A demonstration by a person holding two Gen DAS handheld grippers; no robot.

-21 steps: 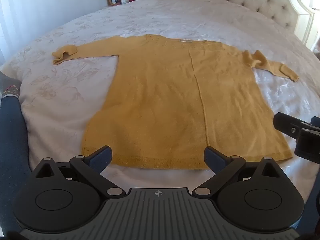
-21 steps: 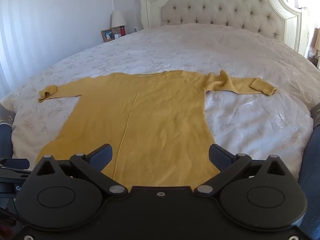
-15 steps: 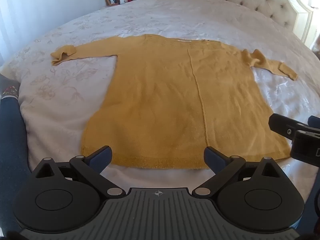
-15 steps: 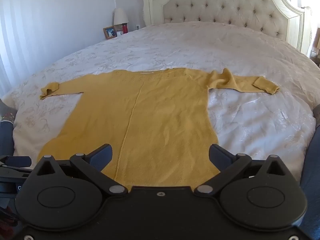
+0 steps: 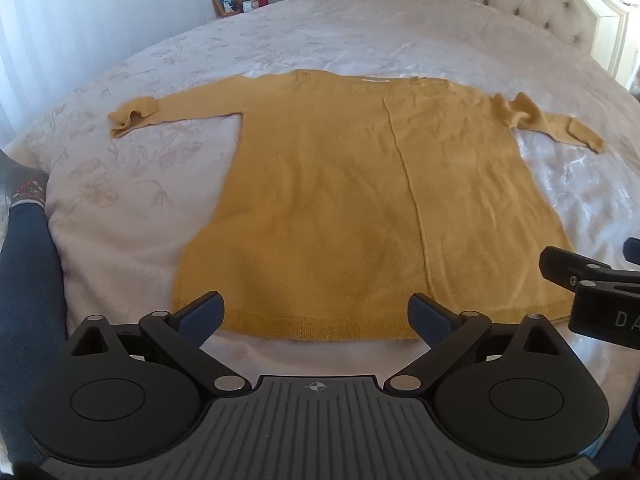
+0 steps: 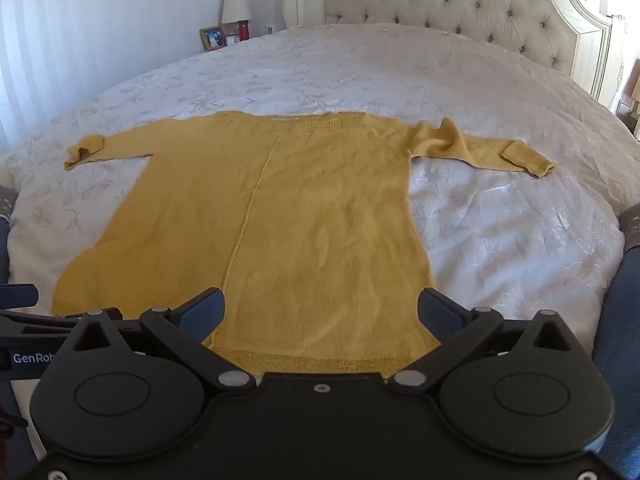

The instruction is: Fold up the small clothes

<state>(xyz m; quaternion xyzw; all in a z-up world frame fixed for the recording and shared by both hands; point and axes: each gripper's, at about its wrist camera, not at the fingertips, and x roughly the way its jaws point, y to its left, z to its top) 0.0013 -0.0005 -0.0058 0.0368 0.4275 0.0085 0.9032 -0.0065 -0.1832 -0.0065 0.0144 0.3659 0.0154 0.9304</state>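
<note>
A mustard-yellow knit sweater (image 5: 344, 200) (image 6: 288, 216) lies flat on the white bedspread (image 5: 132, 184), both sleeves spread out, hem toward me. The right sleeve is bunched near the shoulder. My left gripper (image 5: 316, 312) hovers open just above the hem's middle, nothing between its fingers. My right gripper (image 6: 322, 312) is open over the hem's right part, also empty. The right gripper's body shows at the right edge of the left wrist view, and part of the left gripper shows at the left edge of the right wrist view.
A tufted headboard (image 6: 460, 4) rises at the far end of the bed. A nightstand at the far left holds a lamp (image 6: 236, 8), a photo frame (image 6: 212, 38) and a red bottle. A person's dark-clad legs (image 5: 28, 280) stand at the bed's near edge.
Both grippers have tilted slightly upward, so the sweater sits lower in each view. The right gripper has shifted a bit left. The sweater has not moved.
</note>
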